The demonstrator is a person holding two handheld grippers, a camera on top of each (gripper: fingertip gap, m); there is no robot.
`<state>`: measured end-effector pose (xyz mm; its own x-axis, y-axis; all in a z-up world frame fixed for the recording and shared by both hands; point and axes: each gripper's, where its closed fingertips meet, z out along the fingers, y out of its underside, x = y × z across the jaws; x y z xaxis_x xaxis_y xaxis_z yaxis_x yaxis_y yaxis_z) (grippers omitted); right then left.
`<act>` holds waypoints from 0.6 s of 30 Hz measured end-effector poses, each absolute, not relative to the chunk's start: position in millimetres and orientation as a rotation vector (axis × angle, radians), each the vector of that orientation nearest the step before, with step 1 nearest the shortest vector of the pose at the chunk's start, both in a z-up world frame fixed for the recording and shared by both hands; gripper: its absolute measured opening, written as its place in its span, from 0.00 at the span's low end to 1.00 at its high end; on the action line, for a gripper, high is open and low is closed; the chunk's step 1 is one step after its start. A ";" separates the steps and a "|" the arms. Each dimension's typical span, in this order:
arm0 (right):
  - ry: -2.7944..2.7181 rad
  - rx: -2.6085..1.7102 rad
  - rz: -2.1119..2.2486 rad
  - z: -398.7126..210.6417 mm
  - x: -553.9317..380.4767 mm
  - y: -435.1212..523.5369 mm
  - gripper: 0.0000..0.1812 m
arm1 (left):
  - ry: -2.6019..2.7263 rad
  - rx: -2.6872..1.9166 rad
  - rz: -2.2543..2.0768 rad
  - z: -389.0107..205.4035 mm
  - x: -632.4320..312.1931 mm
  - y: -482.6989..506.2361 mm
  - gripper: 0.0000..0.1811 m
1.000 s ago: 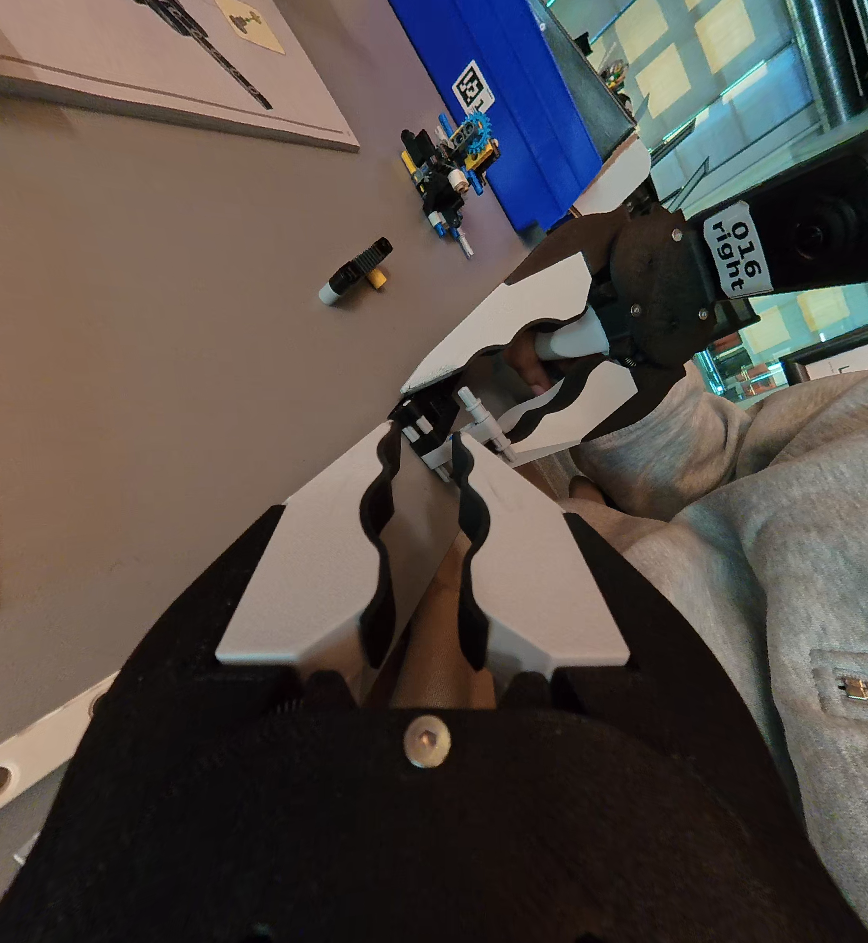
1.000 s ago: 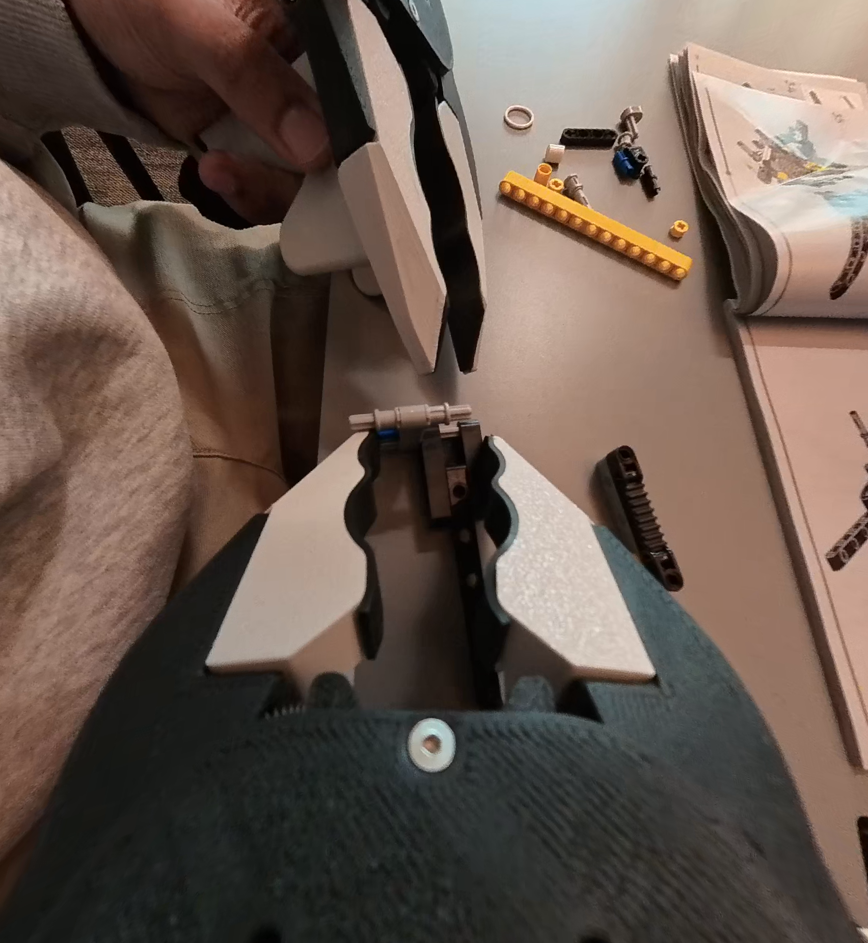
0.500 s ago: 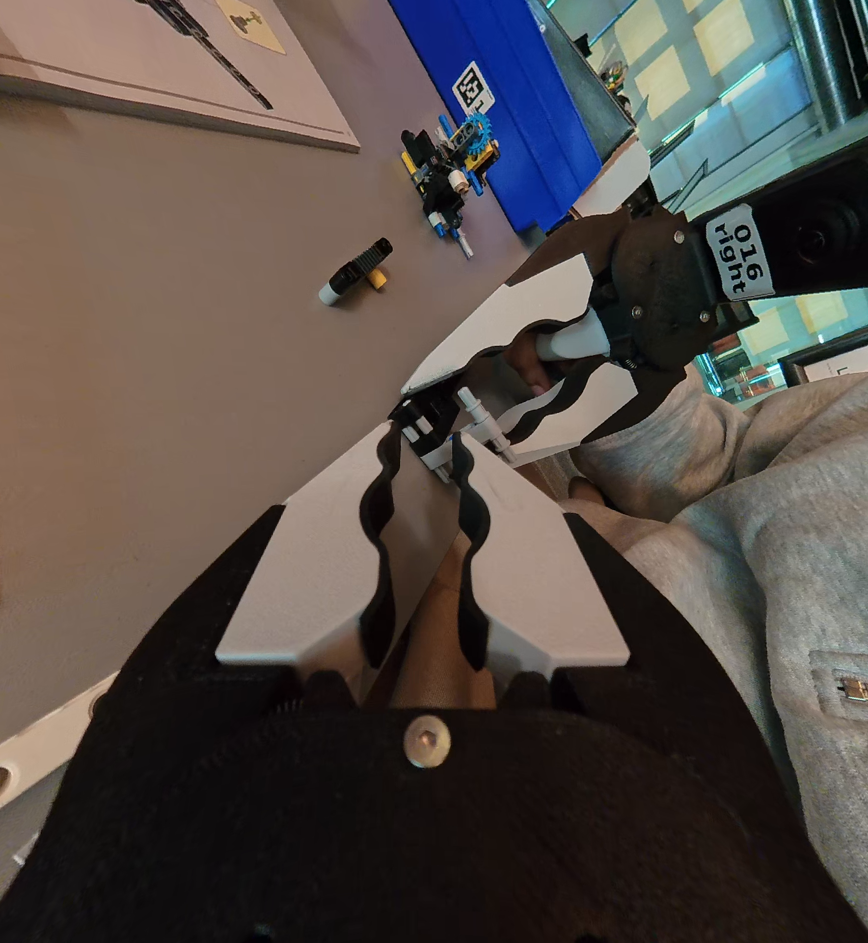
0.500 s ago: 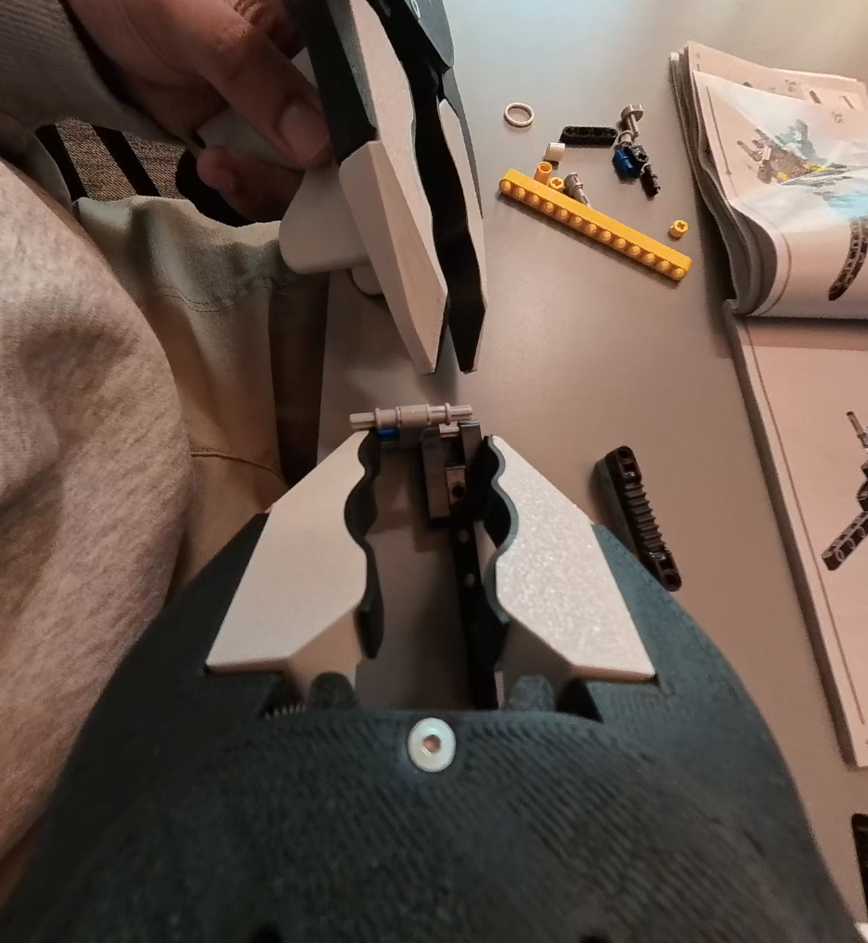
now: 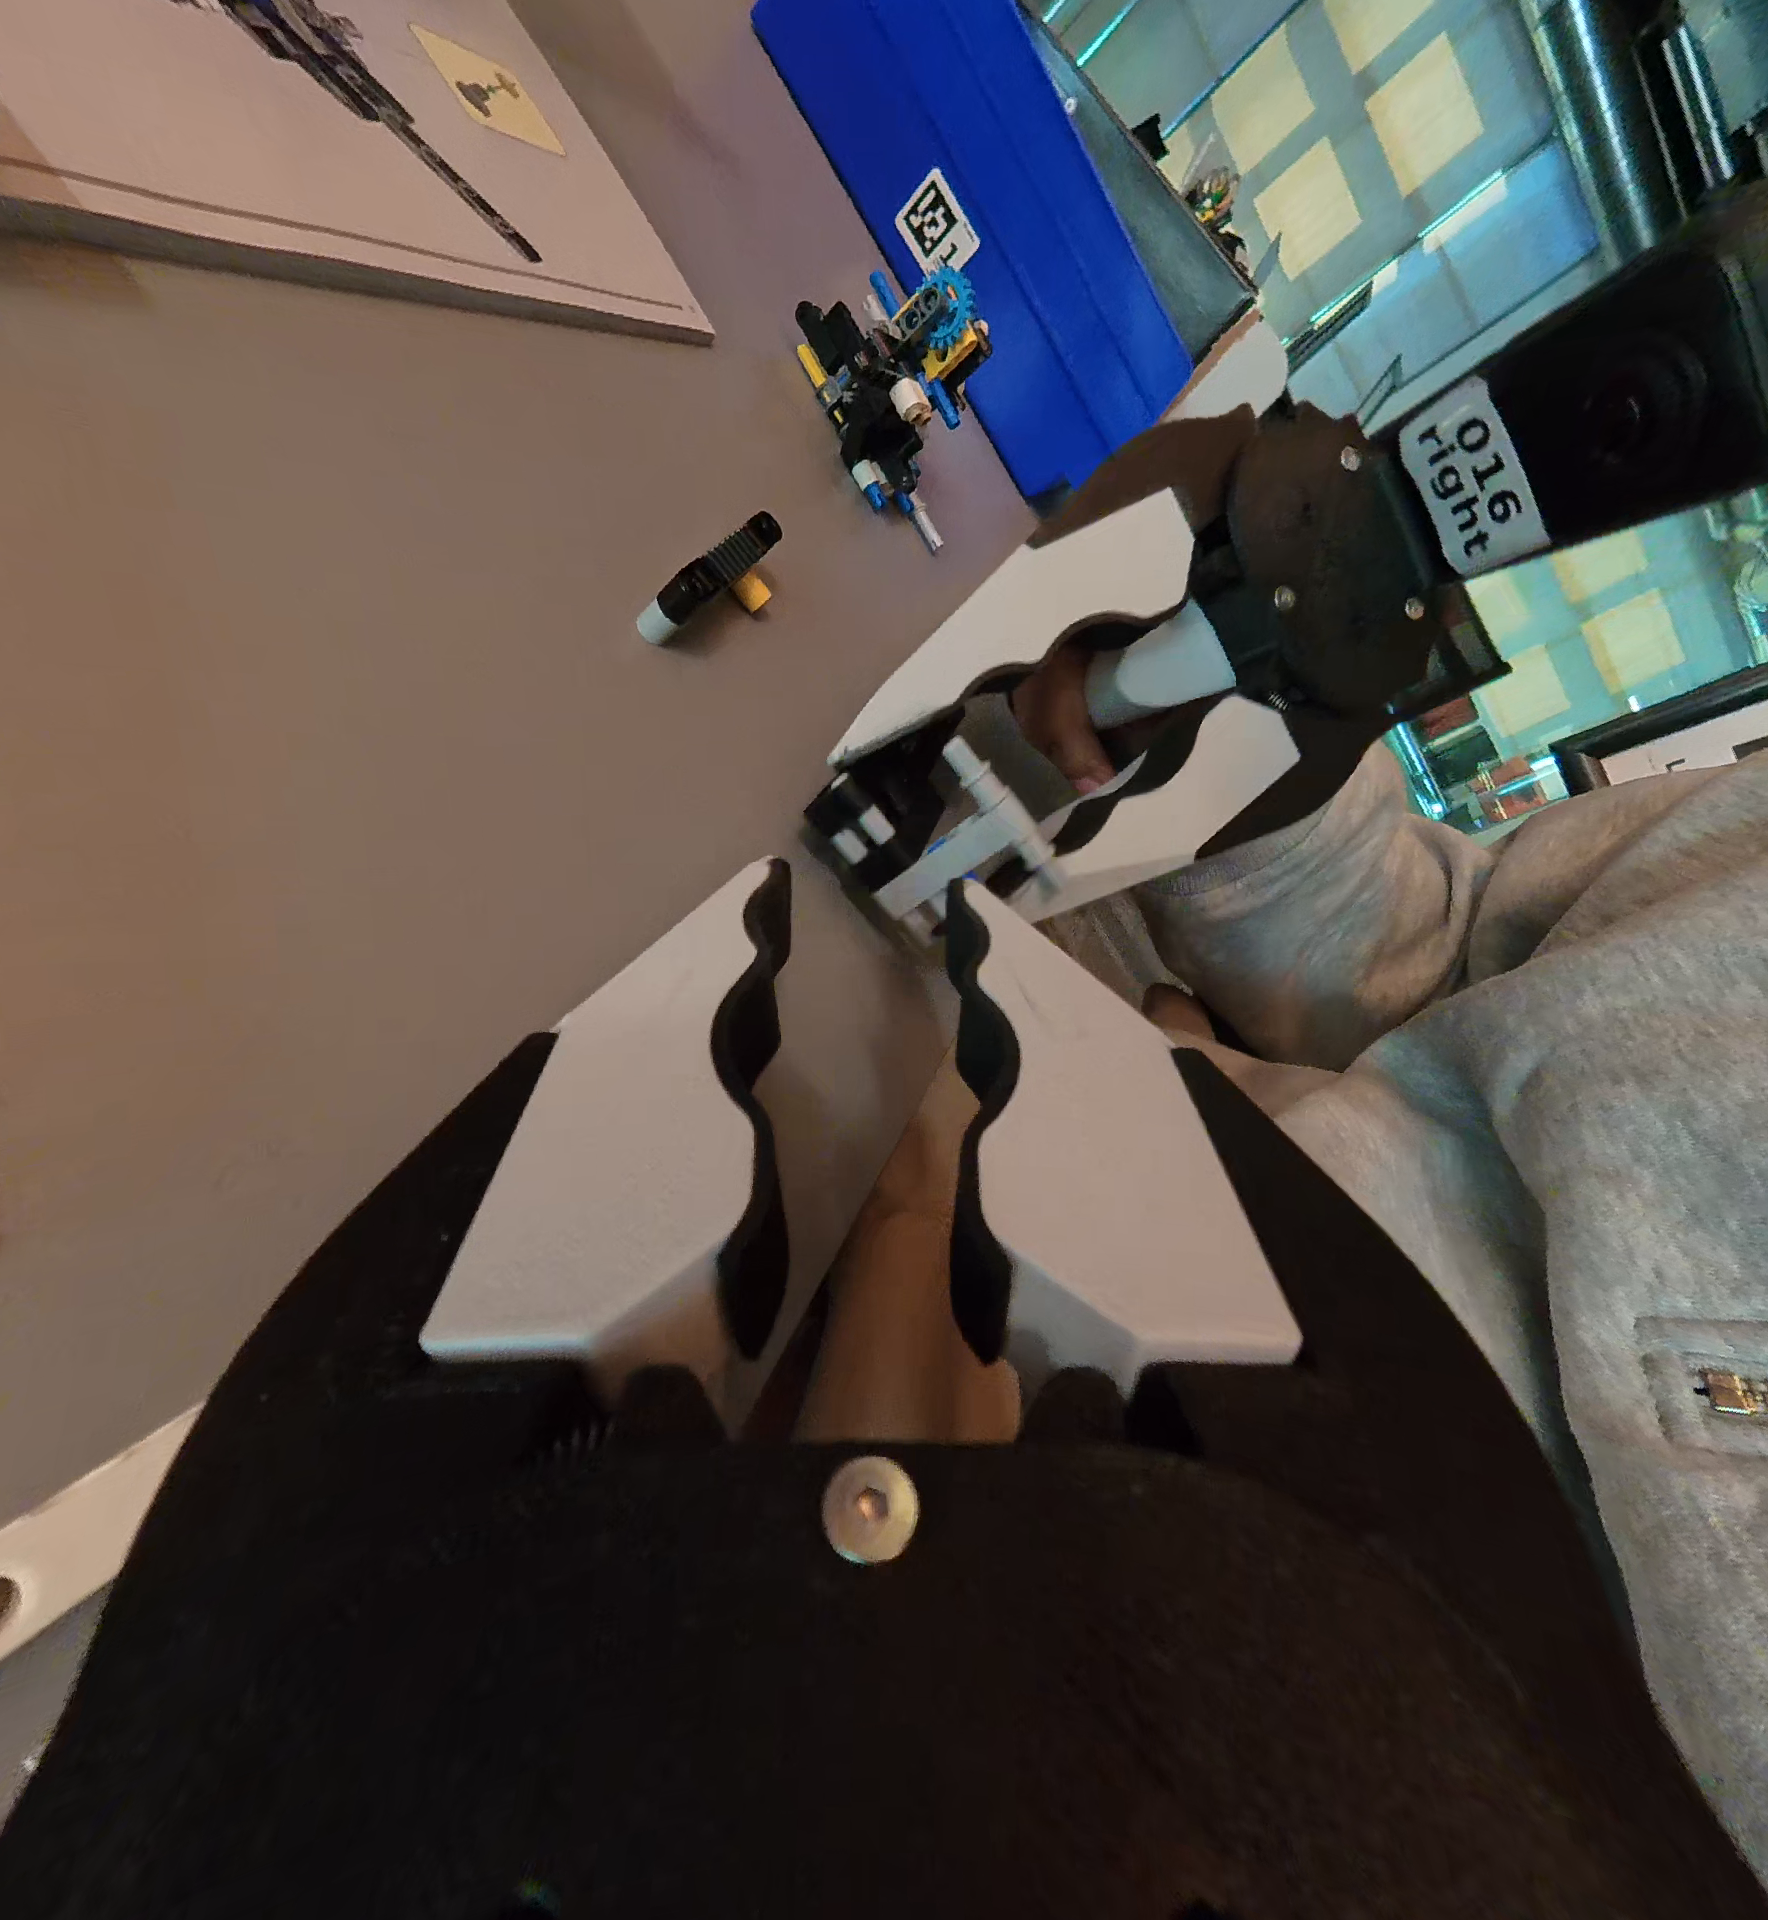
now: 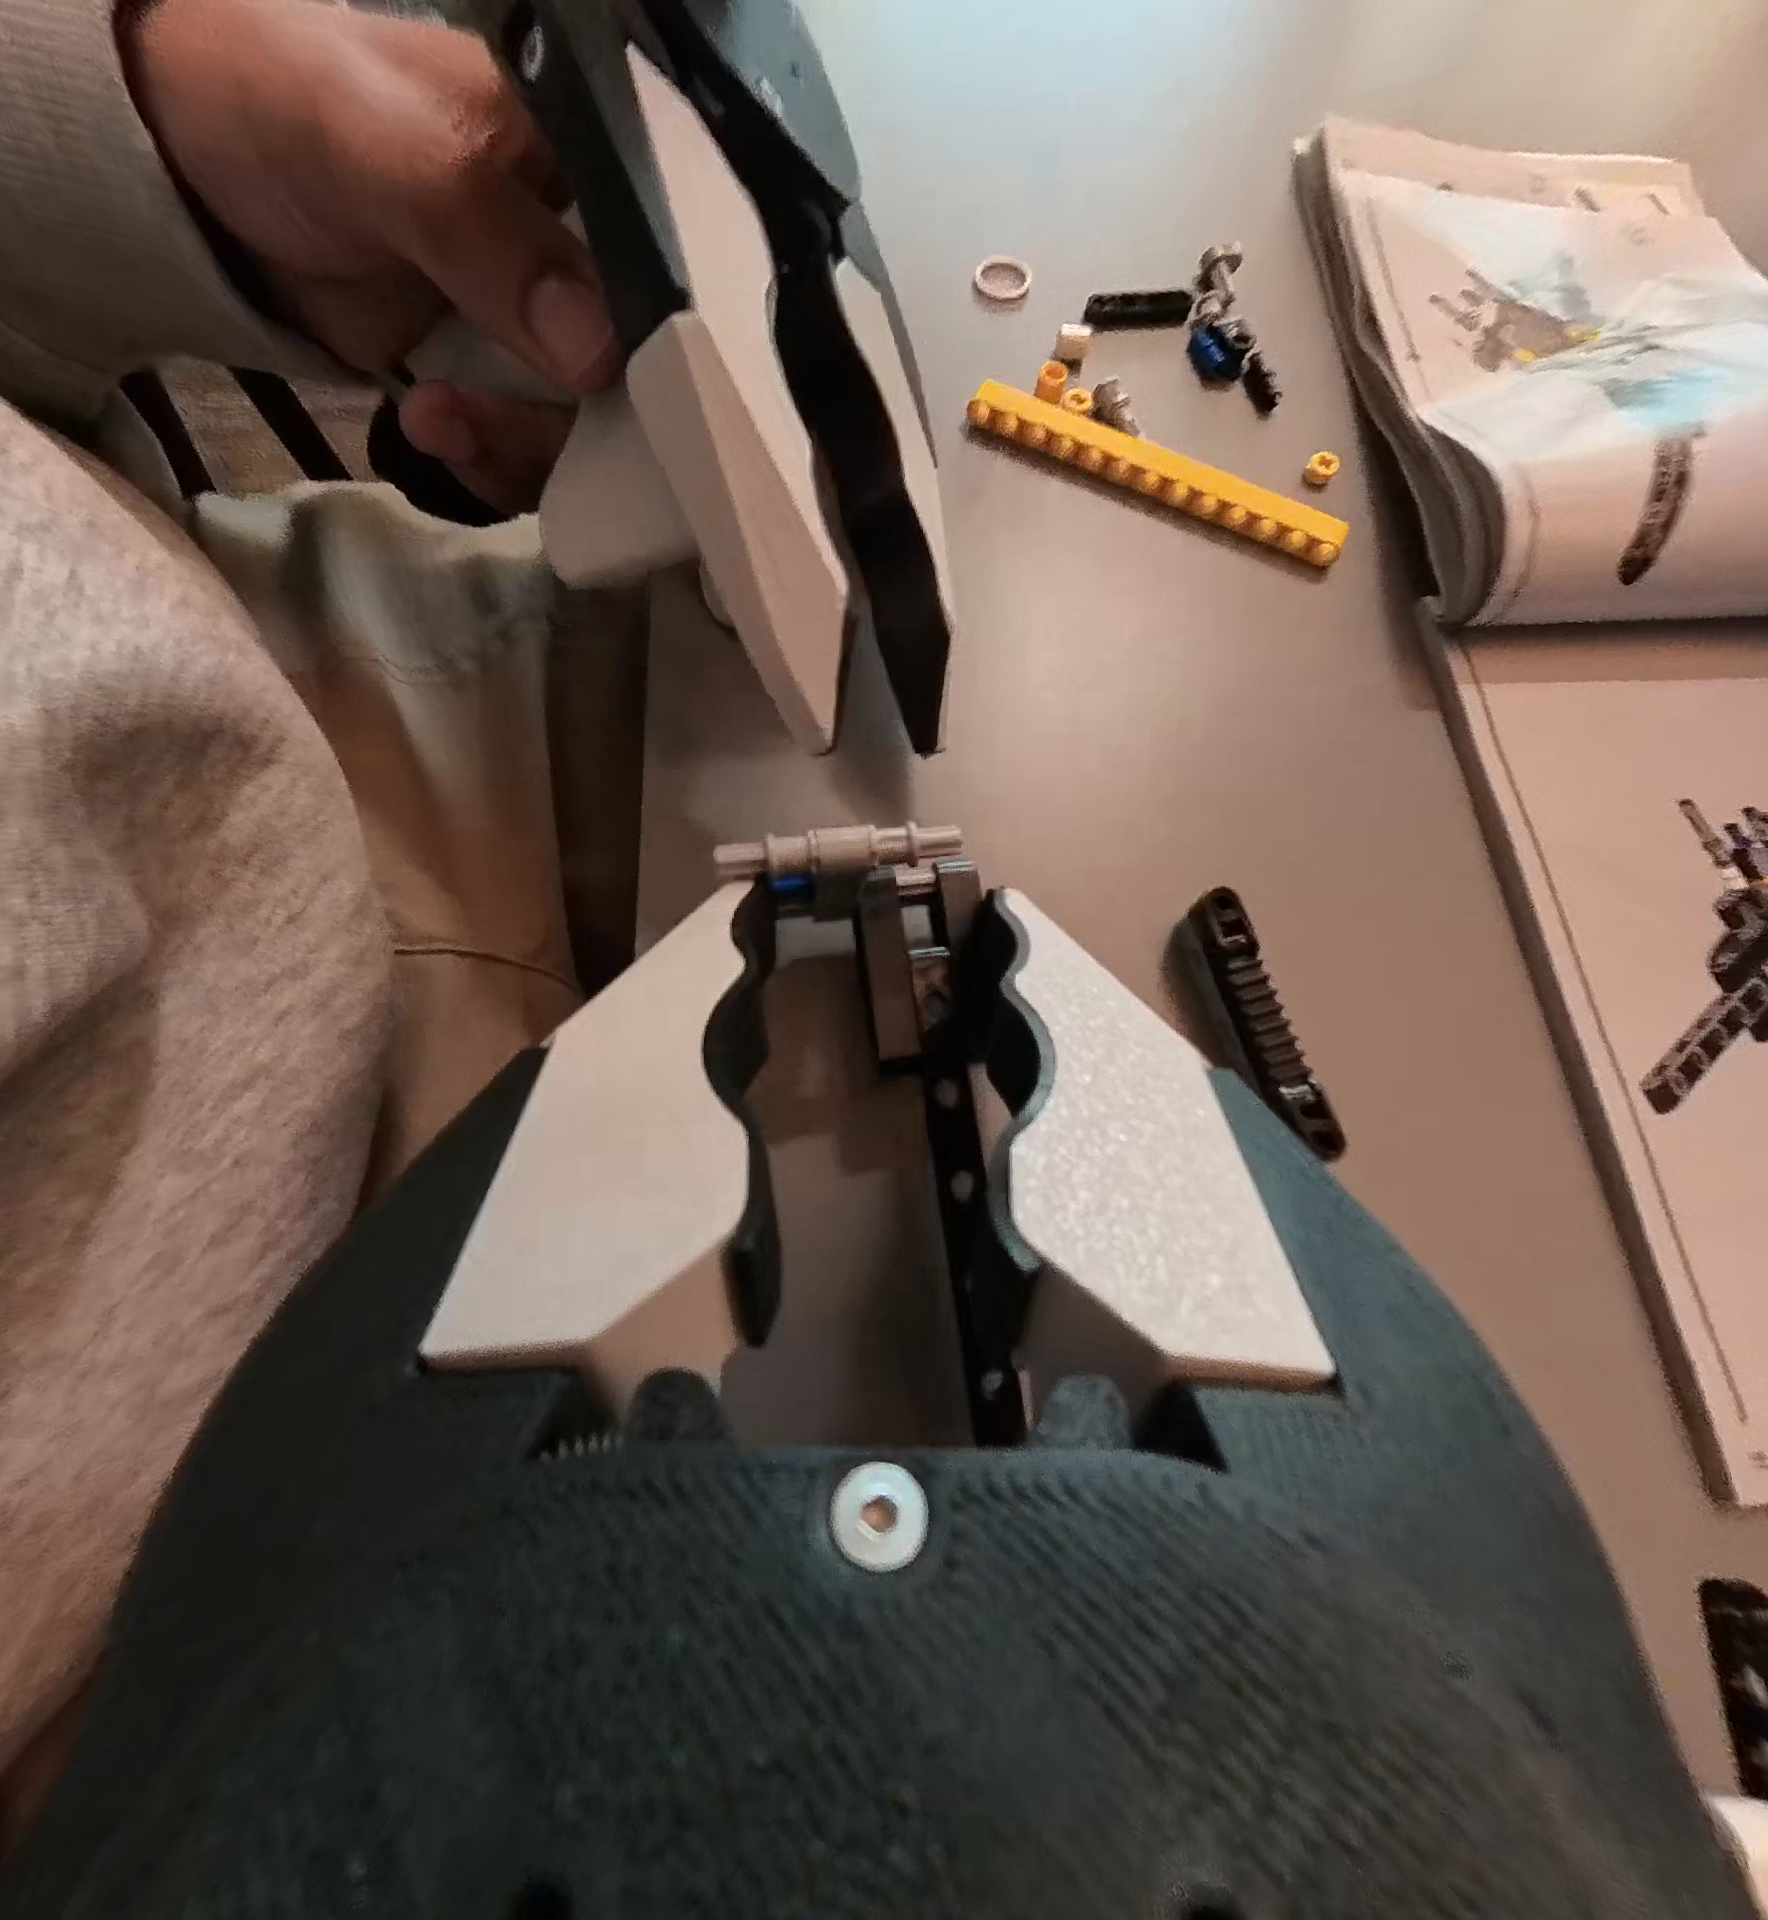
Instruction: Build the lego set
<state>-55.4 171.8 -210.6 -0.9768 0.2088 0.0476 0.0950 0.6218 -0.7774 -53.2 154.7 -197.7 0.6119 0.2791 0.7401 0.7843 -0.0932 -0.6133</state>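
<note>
The right gripper [image 6: 864, 909] is closed part-way on a small lego sub-assembly [image 6: 875, 935]: a black beam with holes runs back between its jaws, dark blocks sit at the tips, and a grey axle pin [image 6: 838, 847] lies crosswise just past the fingertips. The left gripper [image 5: 864, 894] stands open with nothing between its fingers; its tips sit just beside the sub-assembly [image 5: 895, 831], and whether they touch it cannot be told. Both tools hang above the near edge of the grey table [image 5: 288, 727], over the lap of a person in a grey sweatshirt [image 5: 1586, 1039]. In the right wrist view a black gear rack [image 6: 1249, 1013] lies just right of the gripper; farther off lie a yellow beam [image 6: 1155, 473], a scatter of small pins and bushes [image 6: 1218, 327] and an open instruction booklet [image 6: 1586, 364]. In the left wrist view a partly built model [image 5: 890, 384] with a blue gear stands near a blue box [image 5: 984, 208], with a short black-and-white piece [image 5: 714, 577] lying nearer.
</note>
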 end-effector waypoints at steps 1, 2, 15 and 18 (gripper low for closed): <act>-2.698 -0.269 1.308 -206.6 -56.9 173.7 0.22 | -0.884 -1.658 -0.534 -196.8 -53.0 155.2 0.16; -2.690 -0.280 1.327 -202.4 -58.2 175.5 0.22 | -0.871 -1.655 -0.532 -195.6 -52.4 155.9 0.18; -2.616 -0.338 1.930 -138.9 -43.5 170.3 0.22 | -0.509 -1.617 -0.315 -151.5 -30.4 174.9 0.35; -2.594 -0.353 1.989 -136.3 -42.9 168.5 0.22 | -0.495 -1.578 -0.293 -144.9 -31.1 175.0 0.34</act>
